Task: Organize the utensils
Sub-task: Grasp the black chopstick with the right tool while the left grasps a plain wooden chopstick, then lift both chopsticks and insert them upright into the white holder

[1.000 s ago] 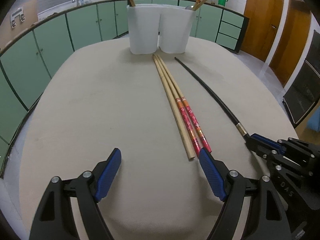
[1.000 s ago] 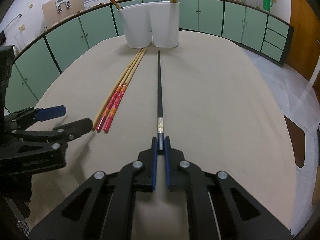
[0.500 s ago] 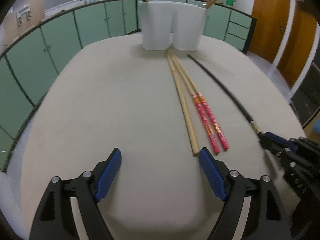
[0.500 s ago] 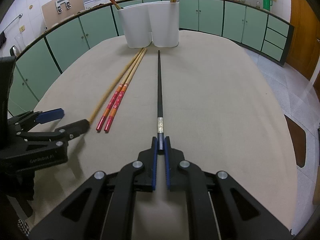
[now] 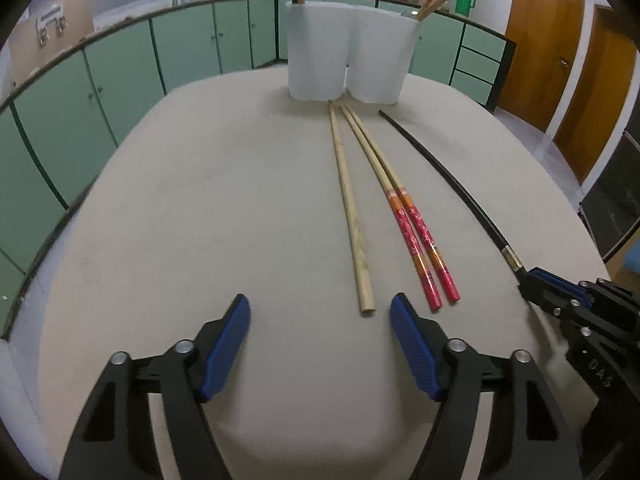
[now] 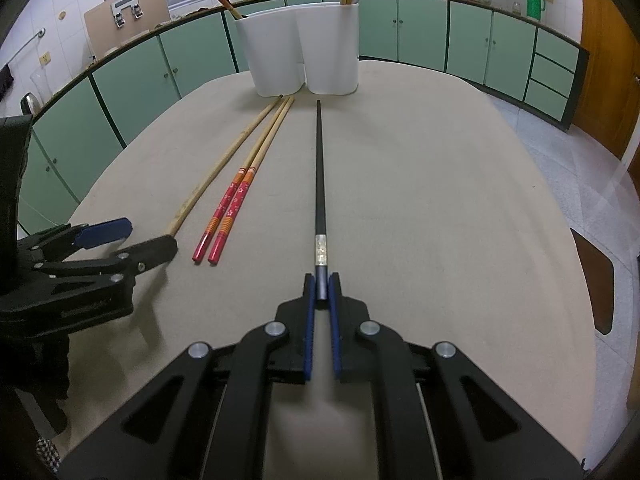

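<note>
While my right gripper (image 6: 322,282) is clamped tight on the silver-banded end of the black chopstick (image 6: 320,184), which lies flat on the beige table (image 6: 440,200) pointing at the white holder (image 6: 304,56), my left gripper (image 5: 320,320) has just been closing. Its jaws are not yet touching anything, the plain wooden chopstick (image 5: 350,208) ending just ahead of the gap. The two red-handled chopsticks (image 5: 420,240) lie just right of it.
</note>
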Tool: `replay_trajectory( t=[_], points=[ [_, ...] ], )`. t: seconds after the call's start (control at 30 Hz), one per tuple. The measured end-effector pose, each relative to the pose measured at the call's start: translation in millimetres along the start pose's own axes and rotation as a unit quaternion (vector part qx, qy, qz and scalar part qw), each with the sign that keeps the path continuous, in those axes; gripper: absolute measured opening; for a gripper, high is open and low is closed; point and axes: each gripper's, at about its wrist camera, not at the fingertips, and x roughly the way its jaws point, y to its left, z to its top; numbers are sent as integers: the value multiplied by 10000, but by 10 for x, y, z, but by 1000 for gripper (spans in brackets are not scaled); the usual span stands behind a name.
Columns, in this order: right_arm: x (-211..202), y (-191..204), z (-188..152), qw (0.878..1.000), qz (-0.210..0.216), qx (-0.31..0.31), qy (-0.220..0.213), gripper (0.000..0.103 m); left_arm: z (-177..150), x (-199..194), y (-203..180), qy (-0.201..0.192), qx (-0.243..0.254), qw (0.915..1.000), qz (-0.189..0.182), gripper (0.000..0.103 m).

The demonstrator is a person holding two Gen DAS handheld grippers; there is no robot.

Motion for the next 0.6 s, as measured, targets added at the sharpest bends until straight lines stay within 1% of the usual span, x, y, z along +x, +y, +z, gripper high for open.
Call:
replay_trajectory(
  t=[0.07,0.1,0.13,0.17,0.2,0.23,0.43,0.6],
  points=[
    [2,-15,1,10000,25,25,1,7,5,-10,-5,-25,11,10000,-42,54],
    [6,-18,3,10000,45,42,6,7,8,-12,-8,-40,7,10000,-46,50],
    [7,-24,4,10000,60,55,8,7,14,-11,-12,-57,4,10000,-52,39],
    [5,-27,4,10000,71,64,8,6,17,-13,-15,-68,13,10000,-65,25],
    [4,-33,4,9999,84,73,6,6,17,-11,-20,-67,34,9999,-114,18],
    [2,-36,4,9999,95,82,6,6,18,-7,-33,-60,46,9998,-187,8],
    [-62,-52,24,9999,125,89,-41,6,17,-56,-55,-129,39,9994,-304,7],
    [-230,-62,117,9995,180,105,-218,6,82,-257,5,-369,14,9989,-304,7]
  ],
)
